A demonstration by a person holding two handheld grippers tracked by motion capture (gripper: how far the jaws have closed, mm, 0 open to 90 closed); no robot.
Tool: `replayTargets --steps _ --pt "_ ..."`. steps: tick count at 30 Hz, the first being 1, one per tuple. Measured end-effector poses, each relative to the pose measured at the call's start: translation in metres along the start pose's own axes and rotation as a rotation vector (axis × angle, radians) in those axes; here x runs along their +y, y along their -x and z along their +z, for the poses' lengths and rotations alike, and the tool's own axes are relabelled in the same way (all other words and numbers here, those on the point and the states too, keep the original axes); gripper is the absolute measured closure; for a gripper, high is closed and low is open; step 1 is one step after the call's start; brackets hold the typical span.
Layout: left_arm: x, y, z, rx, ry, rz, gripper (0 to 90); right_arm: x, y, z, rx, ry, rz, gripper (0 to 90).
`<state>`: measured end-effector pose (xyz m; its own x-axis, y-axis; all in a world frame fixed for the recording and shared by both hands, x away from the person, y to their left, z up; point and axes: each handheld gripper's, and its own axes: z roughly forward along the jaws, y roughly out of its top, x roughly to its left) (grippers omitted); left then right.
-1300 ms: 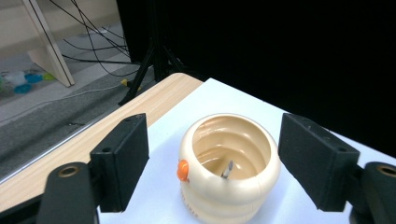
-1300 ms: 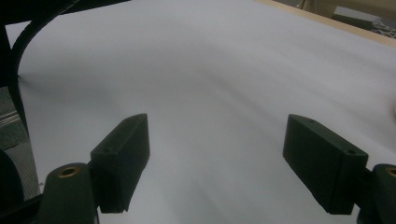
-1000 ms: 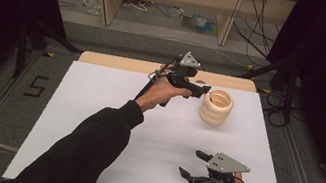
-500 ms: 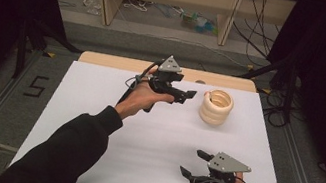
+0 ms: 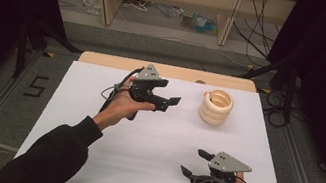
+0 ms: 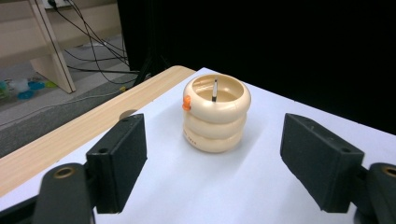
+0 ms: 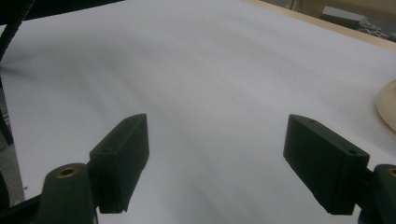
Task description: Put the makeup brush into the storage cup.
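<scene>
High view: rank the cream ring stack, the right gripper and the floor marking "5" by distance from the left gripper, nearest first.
1. Cream ring stack, just to the right of the left gripper, toward the table's far edge.
2. Right gripper, at the near right of the table.
3. Floor marking "5", off the table on the left; about as far as the right gripper, too close to call.

At the right edge of the right gripper view, the cream ring stack (image 7: 388, 110) is cut off.
</scene>
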<state>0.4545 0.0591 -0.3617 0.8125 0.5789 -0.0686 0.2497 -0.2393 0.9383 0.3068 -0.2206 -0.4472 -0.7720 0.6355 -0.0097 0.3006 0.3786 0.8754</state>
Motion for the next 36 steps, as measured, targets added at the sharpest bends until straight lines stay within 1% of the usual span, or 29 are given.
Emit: replayTargets --steps 1,3,5,7,10,12,14,17,18,20,22,23,24,27,28,30,31,34,36 --pt "-0.002 0.0 -0.004 -0.001 0.002 -0.005 22.4 0.0 0.0 0.001 -0.003 0.012 0.002 23.3" --pt "-0.008 -0.001 -0.011 0.003 0.005 -0.017 20.8 0.0 0.001 0.0 -0.006 0.007 0.003 22.7" --pt "-0.011 -0.001 -0.017 0.007 0.007 -0.012 20.0 0.0 0.001 0.0 -0.008 0.01 0.003 21.8" --pt "-0.016 0.0 -0.022 0.001 0.014 -0.025 19.2 0.0 0.001 0.0 -0.014 0.009 0.014 20.7" --pt "-0.022 0.003 -0.028 -0.006 0.013 -0.018 18.0 0.0 0.001 0.001 -0.014 0.012 0.018 19.9" --pt "-0.024 0.004 -0.032 -0.005 0.005 0.013 17.8 0.0 0.001 0.0 -0.019 0.01 0.019 18.2" --pt "-0.027 0.005 -0.036 -0.002 0.0 0.031 16.8 0.0 0.001 0.001 -0.015 0.014 0.02 17.5" --pt "-0.03 0.004 -0.043 0.001 0.011 0.021 16.8 0.0 0.001 0.0 -0.016 0.016 0.02 16.9" --pt "-0.031 0.003 -0.045 0.003 0.018 0.022 16.8 0.001 0.001 -0.001 -0.026 0.01 0.019 16.9" --pt "-0.034 0.001 -0.049 0.011 0.028 0.011 16.8 0.001 0.001 -0.001 -0.028 0.015 0.021 16.9" --pt "-0.038 -0.002 -0.053 0.019 0.02 0.016 16.9 0.001 0.002 -0.001 -0.032 0.015 0.02 16.9" --pt "-0.041 -0.003 -0.055 0.024 0.018 0.016 16.9 0.001 0.002 0.0 -0.028 0.023 0.023 16.8" --pt "-0.043 -0.004 -0.057 0.027 0.015 0.014 16.9 0.001 0.002 -0.001 -0.034 0.013 0.019 16.9" --pt "-0.05 -0.007 -0.063 0.037 0.015 0.007 17.0 0.001 0.002 -0.001 -0.035 0.015 0.017 16.9" --pt "-0.053 -0.008 -0.065 0.032 0.014 0.004 17.1 0.001 0.002 -0.001 -0.031 0.024 0.016 16.9" --pt "-0.057 -0.008 -0.067 0.021 0.019 -0.003 17.1 0.001 0.002 -0.001 -0.03 0.025 0.018 16.9" --pt "-0.059 -0.009 -0.068 0.024 0.013 0.006 17.1 0.001 0.001 -0.001 -0.031 0.025 0.017 16.9" --pt "-0.066 -0.007 -0.073 0.02 0.015 0.002 17.2 0.002 0.001 -0.001 -0.036 0.031 0.012 17.0" --pt "-0.071 -0.006 -0.077 0.021 0.016 0.013 17.4 0.002 0.002 -0.001 -0.039 0.034 0.009 16.9"
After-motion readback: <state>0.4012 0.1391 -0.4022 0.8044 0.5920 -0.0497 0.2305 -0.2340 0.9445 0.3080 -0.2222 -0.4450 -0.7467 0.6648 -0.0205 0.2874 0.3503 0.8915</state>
